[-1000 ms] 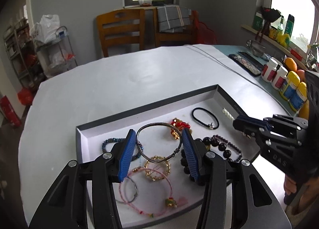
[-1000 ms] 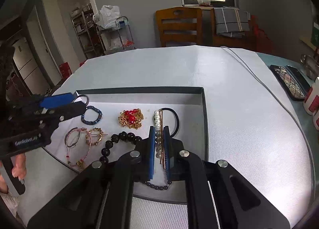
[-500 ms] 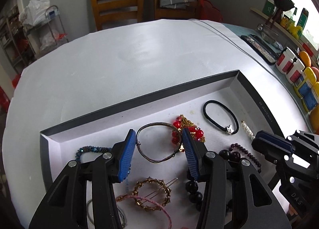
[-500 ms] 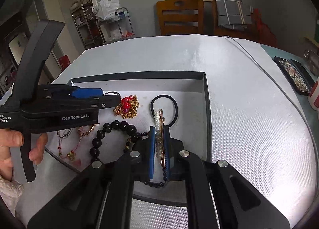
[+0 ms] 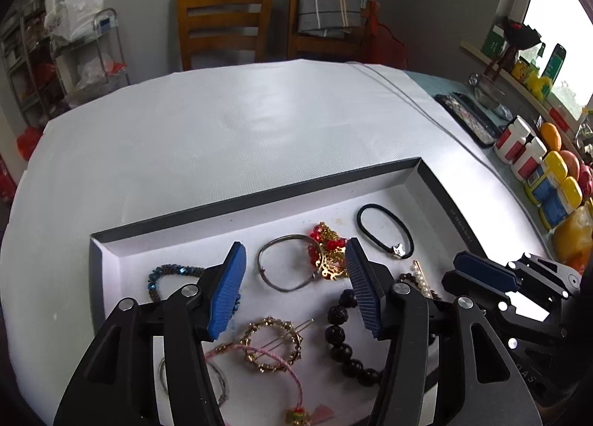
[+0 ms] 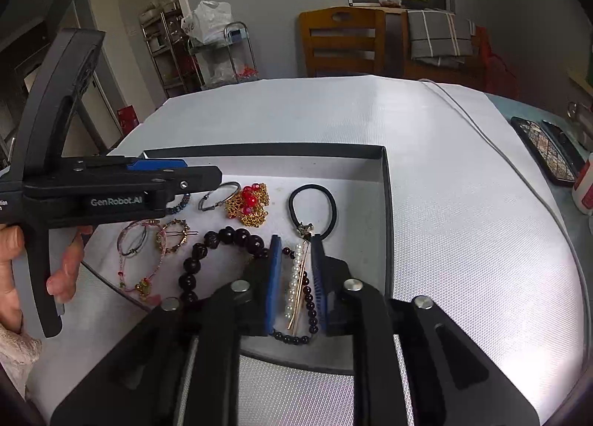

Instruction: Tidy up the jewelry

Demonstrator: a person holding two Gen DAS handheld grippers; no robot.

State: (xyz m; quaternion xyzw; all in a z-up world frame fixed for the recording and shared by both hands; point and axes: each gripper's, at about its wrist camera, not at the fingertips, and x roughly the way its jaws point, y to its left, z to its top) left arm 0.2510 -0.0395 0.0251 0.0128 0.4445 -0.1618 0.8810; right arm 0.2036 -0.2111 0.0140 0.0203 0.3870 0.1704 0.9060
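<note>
While my left tool (image 5: pixel 294 287) hangs wide open over the tray (image 5: pixel 459 211), the bangle (image 5: pixel 287 263) lies flat just beyond its fingers, touching the red-and-gold charm (image 5: pixel 328 252). My right tool (image 6: pixel 294 278) stands narrowly parted around the pearl pin (image 6: pixel 296 278), pads apart from it. Its fingers hide part of the dark beads (image 6: pixel 222 240).

Left gripper (image 5: pixel 294 287) hovers level with its blue pads spread wide, gripped from below by a bare hand (image 6: pixel 22 270). Right gripper (image 6: pixel 294 279) points forward, jaws parted narrowly.
</note>
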